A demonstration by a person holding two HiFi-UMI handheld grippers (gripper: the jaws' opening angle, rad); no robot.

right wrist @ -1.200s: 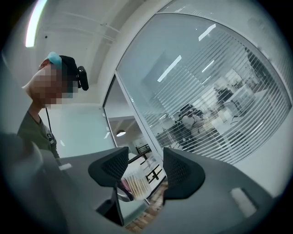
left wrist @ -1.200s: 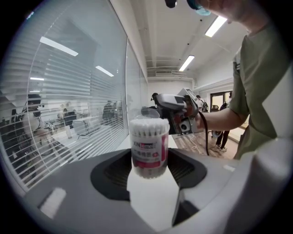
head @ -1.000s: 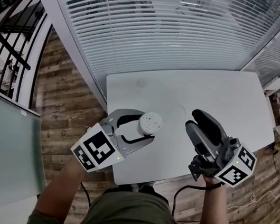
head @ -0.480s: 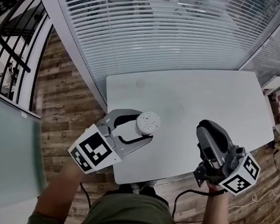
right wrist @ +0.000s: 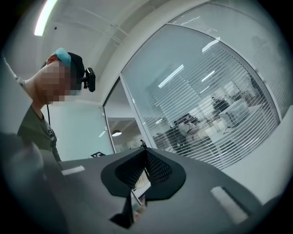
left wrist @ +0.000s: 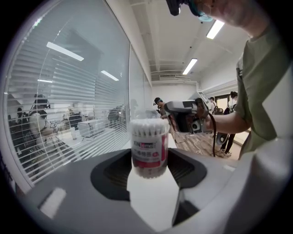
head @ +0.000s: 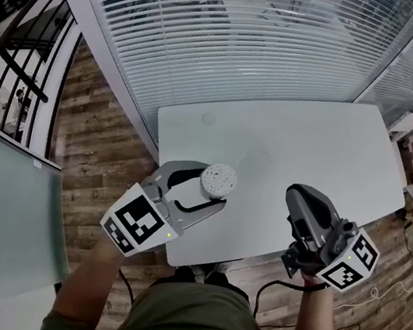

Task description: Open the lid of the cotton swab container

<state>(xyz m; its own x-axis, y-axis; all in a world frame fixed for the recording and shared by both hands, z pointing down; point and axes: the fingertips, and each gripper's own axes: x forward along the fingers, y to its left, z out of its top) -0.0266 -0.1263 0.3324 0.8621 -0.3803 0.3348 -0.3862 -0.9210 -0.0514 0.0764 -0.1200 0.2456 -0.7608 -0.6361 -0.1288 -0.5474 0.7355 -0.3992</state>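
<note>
Step in hand: bracing the container before the lid is attempted.

- The cotton swab container [head: 218,179] stands upright on the white table [head: 312,147], near its front left edge.
- The left gripper [head: 213,187] has a jaw on each side of it. In the left gripper view the dark pads sit against the labelled body low down, and we read this as a steadying grip.
- The right gripper [head: 298,194] hangs over the table's near edge, well apart from the container on its right. Its jaws have just been closing and now meet, with nothing between them.
- Lid: we cannot settle its state. The head view shows the white swab tips as a dotted disc at the top, which may be seen through a clear cap. The left gripper view is too blurred above the swab heads to decide.

Judgement: if a cap is on, it has not been touched by the right gripper.

Next move, as we see it:
- The right jaws must part again and cross to the container top.
- They should take only the cap's rim, above the left jaws.
- The left grip has to stay firm, or the light container may tip or twist with the pull.
</note>
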